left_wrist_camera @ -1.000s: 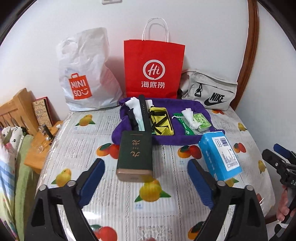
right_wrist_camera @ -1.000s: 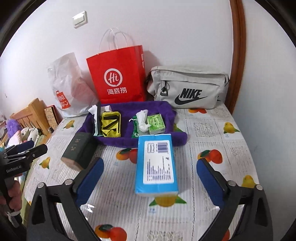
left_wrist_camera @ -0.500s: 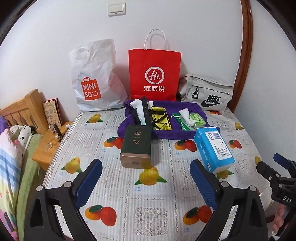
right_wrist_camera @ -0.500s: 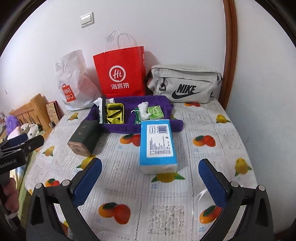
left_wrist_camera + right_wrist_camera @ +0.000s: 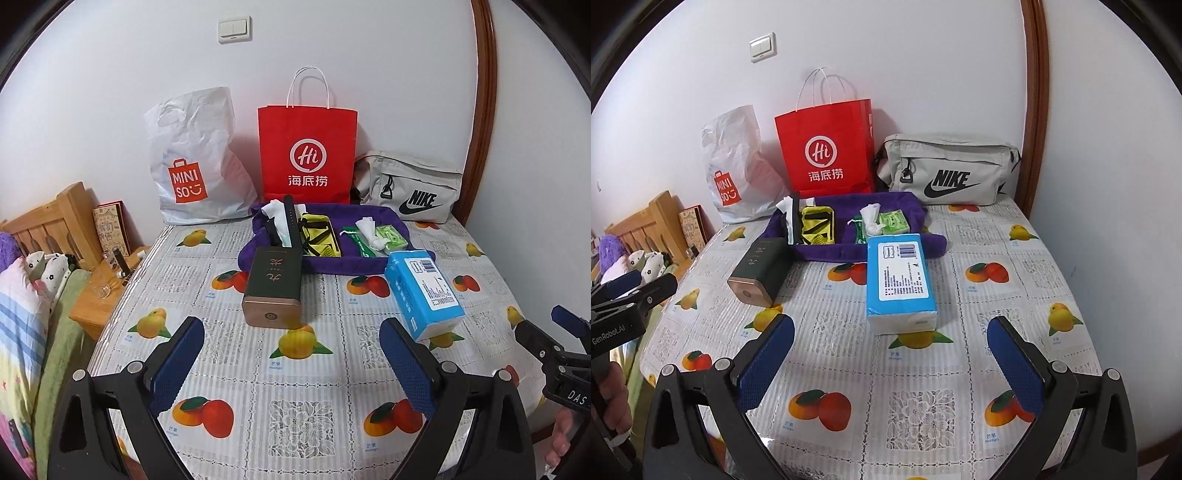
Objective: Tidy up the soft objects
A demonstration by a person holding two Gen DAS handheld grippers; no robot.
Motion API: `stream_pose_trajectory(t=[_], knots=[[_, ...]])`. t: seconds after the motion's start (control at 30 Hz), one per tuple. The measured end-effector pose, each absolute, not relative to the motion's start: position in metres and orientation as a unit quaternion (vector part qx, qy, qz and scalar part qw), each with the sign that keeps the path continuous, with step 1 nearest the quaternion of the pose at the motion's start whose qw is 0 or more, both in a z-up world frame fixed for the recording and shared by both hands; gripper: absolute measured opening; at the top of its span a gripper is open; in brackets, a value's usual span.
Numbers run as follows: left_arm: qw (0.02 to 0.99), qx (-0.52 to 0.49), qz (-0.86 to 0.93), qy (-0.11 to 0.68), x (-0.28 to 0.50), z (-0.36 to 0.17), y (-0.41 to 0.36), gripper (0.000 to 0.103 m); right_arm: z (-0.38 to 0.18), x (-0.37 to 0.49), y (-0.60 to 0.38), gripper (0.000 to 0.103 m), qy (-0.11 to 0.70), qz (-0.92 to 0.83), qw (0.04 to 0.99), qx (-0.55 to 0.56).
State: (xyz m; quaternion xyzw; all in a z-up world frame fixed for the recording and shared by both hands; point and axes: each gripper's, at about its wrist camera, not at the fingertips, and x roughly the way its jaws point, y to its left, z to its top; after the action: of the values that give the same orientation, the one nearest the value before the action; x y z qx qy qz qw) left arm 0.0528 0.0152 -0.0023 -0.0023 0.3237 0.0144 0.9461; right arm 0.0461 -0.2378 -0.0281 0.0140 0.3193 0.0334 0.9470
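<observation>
Left tool [image 5: 291,354]: jaws apart, empty, held above the bench [image 5: 295,406] in line with the dark green box [image 5: 275,284], probably its next pick. Right tool [image 5: 890,350]: jaws apart, empty, squared on the blue tissue pack [image 5: 899,277], which lies flat, near end toward it, so the jaws can straddle its sides. Beyond both, the purple tray [image 5: 827,253] already holds small packets; red bag [image 5: 827,151] and grey pouch [image 5: 945,170] lean against the wall.
</observation>
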Motion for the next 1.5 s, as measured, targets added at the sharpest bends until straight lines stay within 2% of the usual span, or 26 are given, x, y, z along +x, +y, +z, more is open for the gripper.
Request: stream_pose_trajectory(t=[1.5], knots=[[0.946,-0.004,0.020,0.325,0.0467,-0.0015,0.0149,0.096,-0.0225,0.0372,-0.2381,0.103,0.311,0.044,0.949,0.018]])
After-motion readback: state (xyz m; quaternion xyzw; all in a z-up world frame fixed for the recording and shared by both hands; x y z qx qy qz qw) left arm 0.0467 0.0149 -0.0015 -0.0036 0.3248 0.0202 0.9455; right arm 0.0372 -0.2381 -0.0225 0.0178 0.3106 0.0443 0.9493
